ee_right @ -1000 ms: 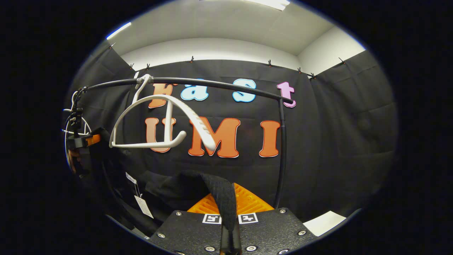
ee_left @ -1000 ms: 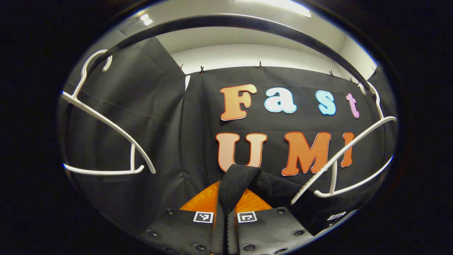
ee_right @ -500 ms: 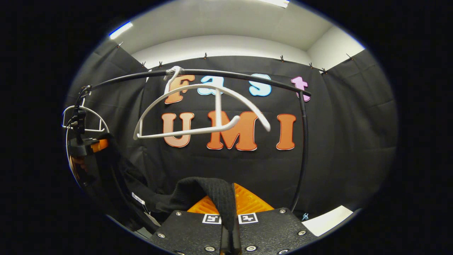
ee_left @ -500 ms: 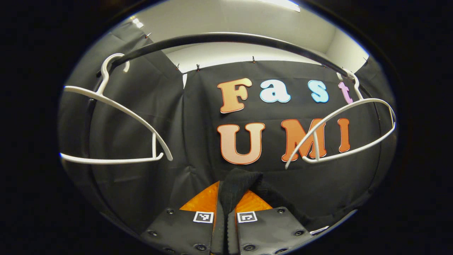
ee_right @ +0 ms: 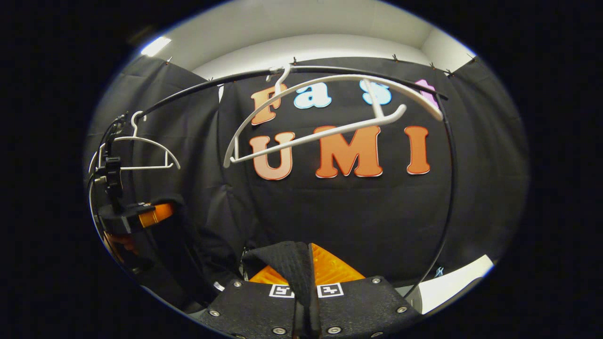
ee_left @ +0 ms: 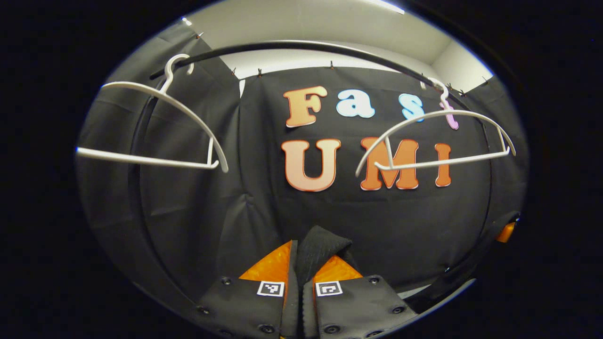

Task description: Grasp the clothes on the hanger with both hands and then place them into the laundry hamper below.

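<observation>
A black garment [ee_left: 320, 247] is pinched between the fingers of my left gripper [ee_left: 299, 270], which is shut on it. In the right gripper view another fold of the same black garment [ee_right: 285, 263] is clamped by my right gripper [ee_right: 304, 278]; the cloth hangs down between the two toward the lower left. Two bare white hangers [ee_left: 160, 127] [ee_left: 438, 136] hang on the black rail [ee_left: 292, 47] above. In the right gripper view, the near white hanger [ee_right: 330, 113] swings tilted, and the left gripper [ee_right: 132, 216] shows at the far left, held by a hand.
The rail's black upright post [ee_right: 447, 197] curves down at the right. A pale strip of floor [ee_right: 452, 282] shows at the lower right. Black cloth walls surround the booth, with a white wall and ceiling lights above. The hamper is out of sight.
Both grippers have dropped with the garment, so the rail and hangers now sit higher in both views. The freed hanger is swinging. The garment has come off it.
</observation>
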